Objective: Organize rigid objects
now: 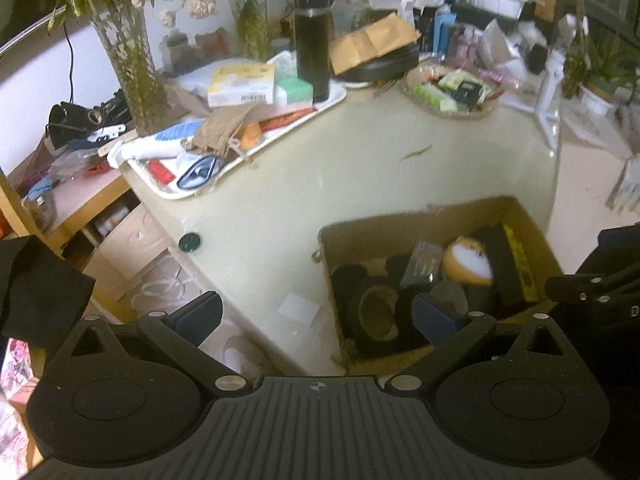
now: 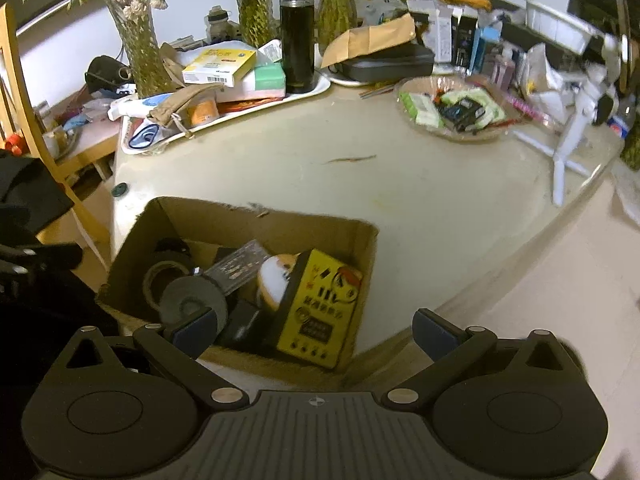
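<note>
A cardboard box (image 1: 404,222) (image 2: 256,220) sits at the near edge of the pale table. It holds a black tape roll (image 1: 374,310) (image 2: 162,280), a grey disc (image 2: 192,300), a clear packet (image 2: 236,266), an orange-and-white round object (image 1: 468,262) (image 2: 276,280) and a yellow box with black print (image 2: 320,312) (image 1: 518,258). My left gripper (image 1: 318,312) is open and empty, hovering over the table's near edge left of the box. My right gripper (image 2: 316,332) is open and empty above the box's near right corner.
A white tray (image 1: 320,108) (image 2: 316,84) at the back holds a black flask (image 1: 312,44) (image 2: 296,36), boxes and a pouch. A glass bowl of packets (image 1: 452,88) (image 2: 452,108), vases of plants (image 1: 132,60), a white stand (image 2: 568,136) and a small white card (image 1: 298,308) are around.
</note>
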### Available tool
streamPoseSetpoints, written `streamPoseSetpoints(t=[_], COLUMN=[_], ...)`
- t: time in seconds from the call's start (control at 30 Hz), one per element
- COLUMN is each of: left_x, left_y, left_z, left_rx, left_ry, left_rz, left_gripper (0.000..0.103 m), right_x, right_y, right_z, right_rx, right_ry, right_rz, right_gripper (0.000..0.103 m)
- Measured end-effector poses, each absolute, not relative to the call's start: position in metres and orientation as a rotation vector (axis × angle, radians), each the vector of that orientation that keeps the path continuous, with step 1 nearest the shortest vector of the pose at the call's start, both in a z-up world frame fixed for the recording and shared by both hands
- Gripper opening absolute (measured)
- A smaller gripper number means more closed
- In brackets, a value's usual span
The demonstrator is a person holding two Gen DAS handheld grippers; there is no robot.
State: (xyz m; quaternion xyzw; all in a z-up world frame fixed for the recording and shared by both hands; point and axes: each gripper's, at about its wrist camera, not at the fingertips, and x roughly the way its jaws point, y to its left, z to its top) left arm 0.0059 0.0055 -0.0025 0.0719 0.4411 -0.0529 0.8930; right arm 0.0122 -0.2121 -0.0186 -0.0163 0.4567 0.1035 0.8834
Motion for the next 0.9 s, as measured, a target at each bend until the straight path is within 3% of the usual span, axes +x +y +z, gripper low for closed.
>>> streamPoseSetpoints(t=[0.9], left_x=[-0.015], left_y=[-0.007], left_z=[-0.044], left_rx=[0.163], left_ry=[1.106], left_rz=[-0.134], left_gripper=[0.103], right_x=[-0.006], right_y=[-0.191], right_z=[-0.056], right_rx=[-0.05], right_ry=[1.124], right_rz=[0.222], right_gripper=[0.103])
